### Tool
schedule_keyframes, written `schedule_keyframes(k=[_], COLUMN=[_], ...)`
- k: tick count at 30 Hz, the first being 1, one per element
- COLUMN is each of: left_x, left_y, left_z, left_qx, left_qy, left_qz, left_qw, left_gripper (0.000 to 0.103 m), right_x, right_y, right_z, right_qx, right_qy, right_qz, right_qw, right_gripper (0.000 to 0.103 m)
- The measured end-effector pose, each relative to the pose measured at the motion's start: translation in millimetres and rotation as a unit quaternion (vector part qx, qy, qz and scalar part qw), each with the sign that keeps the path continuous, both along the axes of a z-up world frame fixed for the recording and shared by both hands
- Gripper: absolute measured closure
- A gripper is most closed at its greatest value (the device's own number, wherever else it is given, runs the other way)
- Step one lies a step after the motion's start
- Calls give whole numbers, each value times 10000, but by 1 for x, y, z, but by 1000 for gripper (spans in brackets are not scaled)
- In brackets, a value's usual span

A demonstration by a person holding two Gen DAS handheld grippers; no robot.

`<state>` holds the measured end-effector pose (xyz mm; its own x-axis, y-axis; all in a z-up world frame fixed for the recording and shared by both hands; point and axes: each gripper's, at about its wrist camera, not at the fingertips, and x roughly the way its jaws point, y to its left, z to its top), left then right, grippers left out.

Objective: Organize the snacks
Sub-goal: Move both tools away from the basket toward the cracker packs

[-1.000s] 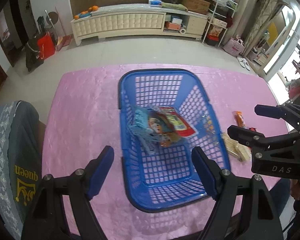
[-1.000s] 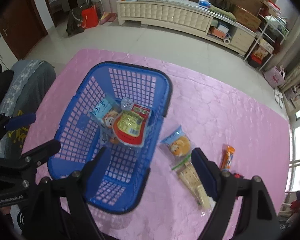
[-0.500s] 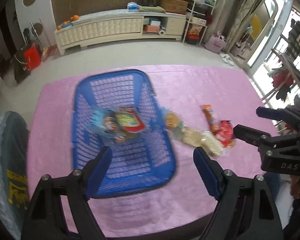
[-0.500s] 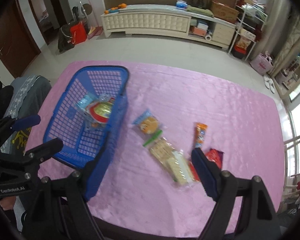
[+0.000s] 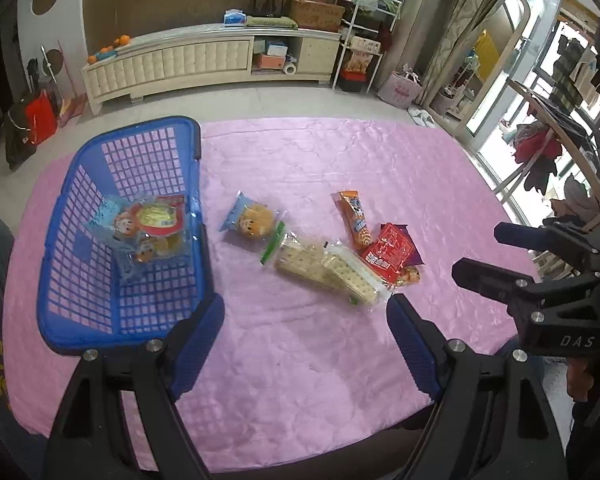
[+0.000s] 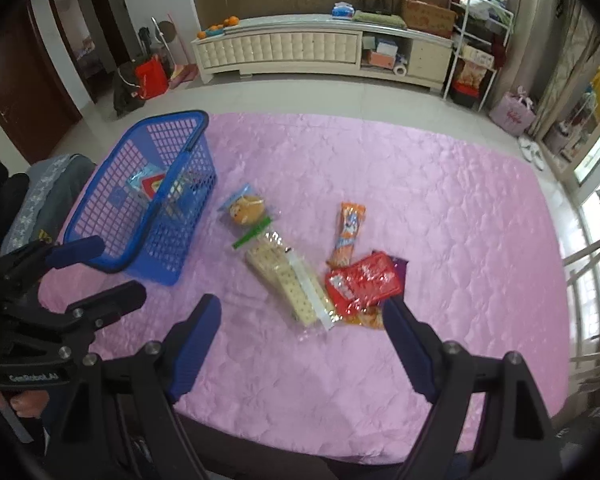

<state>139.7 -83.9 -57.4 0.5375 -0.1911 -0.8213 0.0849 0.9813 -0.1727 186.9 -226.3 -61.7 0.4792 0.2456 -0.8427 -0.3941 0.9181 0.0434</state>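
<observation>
A blue basket (image 5: 80,320) (image 6: 112,220) stands at the table's left and holds a few snack packets (image 5: 152,228). On the pink cloth to its right lie a blue bun packet (image 5: 252,220) (image 6: 246,208), a clear cracker pack (image 5: 328,274) (image 6: 288,284), an orange stick packet (image 5: 354,218) (image 6: 348,232) and a red packet (image 5: 390,254) (image 6: 364,282). My left gripper (image 5: 306,340) is open and empty near the table's front edge. My right gripper (image 6: 302,342) is open and empty, just in front of the cracker pack.
The pink-clothed table (image 5: 320,152) ends close below both grippers. A chair with a grey cover (image 6: 40,196) stands at the left. A long white cabinet (image 6: 300,48) and shelves stand across the floor behind.
Both grippers have swung right, away from over the basket, toward the loose snacks on the cloth. Both stay open and empty.
</observation>
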Motion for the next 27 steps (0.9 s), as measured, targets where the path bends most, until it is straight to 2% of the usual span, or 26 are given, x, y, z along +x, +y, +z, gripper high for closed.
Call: schedule_keyframes(k=[6, 11, 16, 19, 22, 27], left_x=[-12, -12, -3, 5, 11, 17], left_y=[-15, -17, -12, -11, -10, -10], left_z=[-26, -55, -74, -85, -96, -110], left_qx=[119, 114, 21, 81, 129, 68], left_qy=[-66, 133, 342, 447, 552, 701], left_qz=[242, 484, 761, 826, 905, 1017], left_qw=[9996, 9987, 9965, 9955, 9943, 9923], left_gripper=[21, 21, 21, 21, 21, 21], right_x=[2, 12, 28, 35, 47, 60], right_y=[-13, -6, 0, 3, 5, 17], right_z=[-29, -55, -91, -106, -116, -133], right_qx=[97, -182, -122, -220, -96, -171], right_qy=[-146, -350, 84, 140, 194, 264], right_qz=[445, 1063, 1298, 1400, 1524, 2011], right_qw=[9989, 9936, 9914, 9898, 9881, 9791], right_gripper=[17, 17, 17, 17, 17, 17])
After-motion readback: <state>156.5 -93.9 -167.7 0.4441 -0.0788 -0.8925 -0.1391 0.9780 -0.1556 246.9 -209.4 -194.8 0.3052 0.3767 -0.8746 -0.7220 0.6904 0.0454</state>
